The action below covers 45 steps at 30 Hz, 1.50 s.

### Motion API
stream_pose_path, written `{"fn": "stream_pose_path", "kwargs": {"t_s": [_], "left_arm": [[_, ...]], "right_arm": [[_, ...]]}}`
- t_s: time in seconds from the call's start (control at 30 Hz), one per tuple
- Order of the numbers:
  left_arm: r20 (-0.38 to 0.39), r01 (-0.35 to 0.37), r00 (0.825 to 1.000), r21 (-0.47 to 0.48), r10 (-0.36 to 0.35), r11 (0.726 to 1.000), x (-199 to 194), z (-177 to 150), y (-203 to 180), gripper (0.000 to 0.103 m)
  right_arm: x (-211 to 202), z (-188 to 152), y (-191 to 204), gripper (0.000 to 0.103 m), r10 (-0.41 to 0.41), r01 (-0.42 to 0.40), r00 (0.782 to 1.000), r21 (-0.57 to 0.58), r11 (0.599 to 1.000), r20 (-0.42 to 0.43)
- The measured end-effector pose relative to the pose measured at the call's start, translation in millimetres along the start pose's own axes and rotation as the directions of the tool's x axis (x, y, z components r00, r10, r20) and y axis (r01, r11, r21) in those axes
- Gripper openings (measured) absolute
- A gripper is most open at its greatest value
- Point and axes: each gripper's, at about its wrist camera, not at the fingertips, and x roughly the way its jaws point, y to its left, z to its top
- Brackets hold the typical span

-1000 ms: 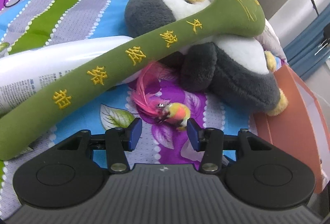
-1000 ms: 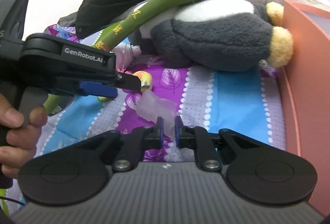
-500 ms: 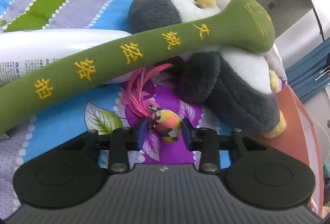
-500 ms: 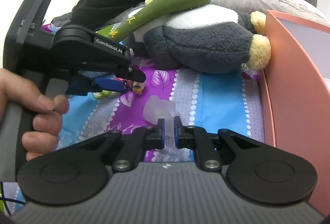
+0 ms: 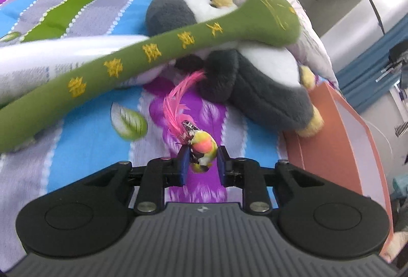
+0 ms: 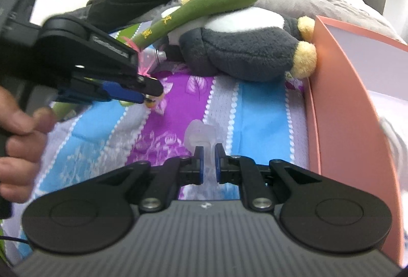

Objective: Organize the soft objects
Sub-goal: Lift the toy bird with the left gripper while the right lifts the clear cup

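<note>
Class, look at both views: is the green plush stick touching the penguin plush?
Touching. Both views show the stick lying across the penguin, its rounded head pressed on the white belly with no gap.

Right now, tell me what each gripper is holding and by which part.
The left gripper, jaws closing, pinches the small feathered toy by its round body, pink feather free. The right gripper is shut on the clear soft piece by its lower end.
</note>
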Motion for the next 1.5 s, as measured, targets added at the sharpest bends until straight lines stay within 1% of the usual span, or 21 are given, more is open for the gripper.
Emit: {"fn": "stream_pose_path", "kwargs": {"t_s": [0.2, 0.27, 0.5, 0.53, 0.73, 0.8, 0.83, 0.9, 0.93, 1.0, 1.1, 1.13, 1.17, 1.2, 1.23, 1.27, 1.37, 1.5], "left_arm": [[-0.028, 0.010, 1.000, 0.031, -0.009, 0.999, -35, -38, -8, 0.027], [-0.030, 0.004, 1.000, 0.046, -0.002, 0.999, -46, -51, -11, 0.027], [-0.092, 0.005, 0.996, 0.094, 0.004, 0.996, -75, -94, -14, 0.027], [-0.102, 0.002, 0.995, 0.097, 0.008, 0.995, -79, -100, -13, 0.027], [-0.185, -0.022, 0.982, 0.102, 0.040, 0.995, -81, -126, 0, 0.027], [-0.191, -0.032, 0.980, 0.095, 0.050, 0.995, -80, -132, 4, 0.027], [-0.191, -0.027, 0.981, 0.085, 0.043, 0.996, -80, -134, 6, 0.028], [-0.196, -0.027, 0.980, 0.072, 0.040, 0.997, -79, -136, 8, 0.034], [-0.192, -0.032, 0.980, 0.076, 0.046, 0.997, -79, -137, 7, 0.036], [-0.185, -0.046, 0.981, 0.080, 0.060, 0.996, -81, -137, 6, 0.044], [-0.170, -0.045, 0.984, 0.067, 0.056, 0.997, -84, -138, 6, 0.045], [-0.165, -0.043, 0.985, 0.062, 0.053, 0.997, -86, -138, 6, 0.045], [-0.160, -0.040, 0.986, 0.057, 0.048, 0.998, -87, -138, 6, 0.046], [-0.156, -0.037, 0.987, 0.053, 0.045, 0.998, -88, -138, 6, 0.046], [-0.154, -0.038, 0.987, 0.049, 0.045, 0.998, -88, -138, 6, 0.046], [-0.148, -0.040, 0.988, 0.042, 0.046, 0.998, -88, -138, 5, 0.046], [-0.128, -0.036, 0.991, 0.025, 0.039, 0.999, -93, -138, 5, 0.046], [-0.106, -0.036, 0.994, 0.002, 0.036, 0.999, -98, -136, 5, 0.046]], "right_arm": [[-24, -15, 9, 0.012, -0.021, 0.020, 1.000, -0.022, 1.000, -0.019], [-33, -21, 11, 0.012, -0.027, 0.026, 0.999, -0.024, 0.999, -0.023], [-64, -43, 22, 0.012, -0.040, 0.039, 0.999, -0.033, 0.999, -0.034], [-68, -45, 24, 0.007, -0.041, 0.039, 0.999, -0.033, 0.999, -0.035], [-72, -66, 26, 0.006, -0.044, 0.043, 0.995, -0.007, 0.999, -0.085], [-74, -71, 27, 0.006, -0.042, 0.042, 0.995, -0.009, 0.999, -0.096], [-74, -73, 26, 0.006, -0.037, 0.036, 0.994, -0.011, 0.999, -0.104], [-75, -75, 25, 0.006, -0.035, 0.034, 0.993, -0.007, 0.999, -0.115], [-76, -75, 24, 0.007, -0.037, 0.037, 0.992, -0.003, 0.999, -0.117], [-79, -75, 21, 0.008, -0.032, 0.034, 0.992, 0.007, 0.999, -0.119], [-84, -74, 18, 0.009, -0.025, 0.026, 0.993, 0.005, 1.000, -0.113], [-84, -73, 18, 0.011, -0.030, 0.030, 0.994, -0.001, 1.000, -0.108], [-86, -72, 17, 0.015, -0.033, 0.032, 0.994, -0.010, 0.999, -0.101], [-86, -71, 18, 0.026, -0.031, 0.029, 0.995, -0.019, 0.999, -0.092], [-87, -69, 18, 0.034, -0.026, 0.024, 0.996, -0.026, 0.999, -0.083], [-88, -68, 18, 0.035, -0.022, 0.020, 0.997, -0.035, 0.999, -0.074], [-85, -62, 21, 0.036, -0.028, 0.024, 0.998, -0.071, 0.997, -0.057], [-73, -53, 26, 0.036, 0.000, -0.007, 0.998, -0.129, 0.992, -0.059]]}}
